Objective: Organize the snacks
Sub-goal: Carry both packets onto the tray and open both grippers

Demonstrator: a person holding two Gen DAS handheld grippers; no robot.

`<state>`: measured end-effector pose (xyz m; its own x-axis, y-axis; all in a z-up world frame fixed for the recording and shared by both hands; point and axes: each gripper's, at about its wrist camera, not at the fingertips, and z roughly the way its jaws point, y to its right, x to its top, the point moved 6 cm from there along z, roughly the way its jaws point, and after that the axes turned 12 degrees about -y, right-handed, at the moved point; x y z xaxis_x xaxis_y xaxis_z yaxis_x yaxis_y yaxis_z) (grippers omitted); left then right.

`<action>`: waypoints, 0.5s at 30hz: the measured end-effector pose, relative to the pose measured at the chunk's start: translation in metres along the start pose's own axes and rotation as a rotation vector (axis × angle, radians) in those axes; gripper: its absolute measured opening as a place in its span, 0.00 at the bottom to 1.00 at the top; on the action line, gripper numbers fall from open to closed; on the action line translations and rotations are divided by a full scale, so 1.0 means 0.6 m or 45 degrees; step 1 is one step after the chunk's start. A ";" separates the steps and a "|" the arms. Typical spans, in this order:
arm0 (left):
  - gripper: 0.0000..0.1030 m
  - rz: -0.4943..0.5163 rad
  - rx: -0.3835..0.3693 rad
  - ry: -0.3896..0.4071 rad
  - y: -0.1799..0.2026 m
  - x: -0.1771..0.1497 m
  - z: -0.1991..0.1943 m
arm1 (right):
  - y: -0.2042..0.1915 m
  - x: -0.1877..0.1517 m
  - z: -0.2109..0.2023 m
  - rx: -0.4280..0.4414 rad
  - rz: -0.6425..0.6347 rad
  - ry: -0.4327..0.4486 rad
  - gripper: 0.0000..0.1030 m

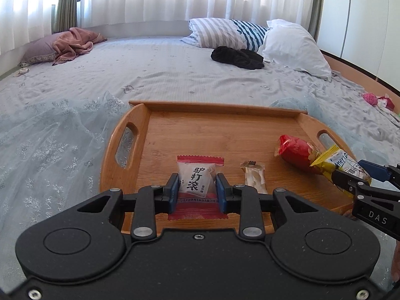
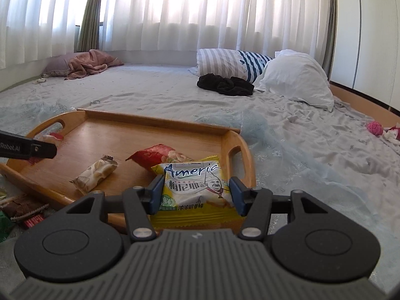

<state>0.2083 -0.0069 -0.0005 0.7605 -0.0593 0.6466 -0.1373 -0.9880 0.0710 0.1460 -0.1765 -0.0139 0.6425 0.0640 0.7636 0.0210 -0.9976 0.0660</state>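
While 2 packets already lie on the rimmed wooden tray (image 1: 140,125), the left gripper (image 1: 197,187) clamps a red-and-white snack packet (image 1: 196,180) and the right gripper (image 2: 195,192) clamps a yellow "Ameria" packet (image 2: 195,187), both over it. Several wrappers (image 2: 22,212) wait on the bed beside the tray

Wide bed (image 2: 175,87) under a pale grey-blue patterned sheet, rumpled toward the right. At its head, a grey-and-white striped pillow (image 2: 220,61), a plump white pillow (image 2: 297,75) beside it, a crumpled black garment (image 2: 225,85) in front. Far left, a mauve pillow (image 2: 56,67) with a dusty-pink blanket (image 2: 87,65) heaped on it. Behind, sheer white curtains (image 2: 187,7) glowing with daylight, an olive drape (image 2: 88,12) between. White wall panels (image 2: 370,37) at right.
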 end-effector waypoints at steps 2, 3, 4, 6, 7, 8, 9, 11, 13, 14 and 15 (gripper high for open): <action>0.28 -0.004 0.007 -0.013 -0.001 -0.001 0.013 | 0.001 0.000 0.008 0.040 0.032 -0.018 0.56; 0.28 -0.004 0.008 -0.017 -0.002 -0.002 0.017 | 0.001 -0.001 0.011 0.052 0.047 -0.025 0.56; 0.28 -0.005 0.007 -0.022 -0.002 -0.003 0.022 | 0.001 -0.001 0.014 0.057 0.055 -0.029 0.57; 0.28 -0.007 0.008 -0.029 -0.003 -0.006 0.028 | 0.003 -0.001 0.017 0.048 0.069 -0.030 0.57; 0.28 -0.008 0.009 -0.031 -0.004 -0.007 0.030 | 0.004 -0.001 0.018 0.043 0.075 -0.031 0.57; 0.28 -0.009 0.011 -0.032 -0.004 -0.008 0.032 | 0.006 0.000 0.020 0.039 0.080 -0.035 0.57; 0.28 -0.008 0.012 -0.034 -0.004 -0.008 0.034 | 0.009 0.000 0.023 0.033 0.088 -0.041 0.57; 0.28 -0.008 0.015 -0.037 -0.004 -0.009 0.038 | 0.013 0.000 0.027 0.012 0.100 -0.044 0.57; 0.28 -0.010 0.017 -0.040 -0.004 -0.010 0.040 | 0.016 0.002 0.031 -0.008 0.099 -0.045 0.57; 0.28 -0.010 0.018 -0.042 -0.004 -0.010 0.042 | 0.017 0.003 0.034 -0.013 0.094 -0.050 0.57; 0.28 -0.009 0.019 -0.041 -0.003 -0.010 0.043 | 0.016 0.004 0.039 -0.016 0.087 -0.061 0.57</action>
<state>0.2202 -0.0082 -0.0243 0.7815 -0.0568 0.6214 -0.1228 -0.9904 0.0640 0.1654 -0.1865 -0.0265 0.6781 -0.0061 0.7349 -0.0340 -0.9992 0.0231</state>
